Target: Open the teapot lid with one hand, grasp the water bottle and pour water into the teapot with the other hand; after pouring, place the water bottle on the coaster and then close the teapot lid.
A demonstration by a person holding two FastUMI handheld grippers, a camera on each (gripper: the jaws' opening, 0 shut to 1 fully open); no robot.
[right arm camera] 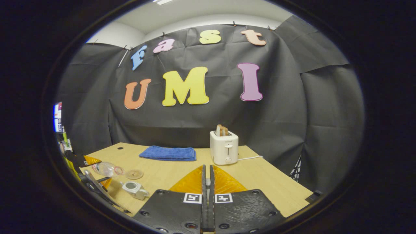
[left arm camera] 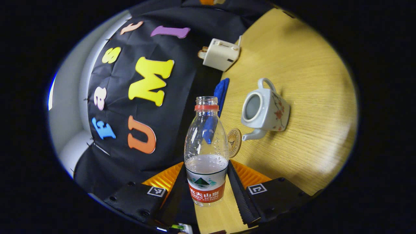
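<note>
L gripper clamped on uncapped water bottle, tilted over table w/ neck toward coaster beside lidless teapot. R gripper jaws closed, empty; toaster behind.

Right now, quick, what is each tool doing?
Left tool: shut on the bottle, tipped toward the teapot.
Right tool: shut; whether it pinches anything cannot be told.

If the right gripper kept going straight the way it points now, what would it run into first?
Probably the toaster, which stands just right of the line of the shut right gripper. Bare table lies before it, though depth is unclear and it might pass by.
</note>
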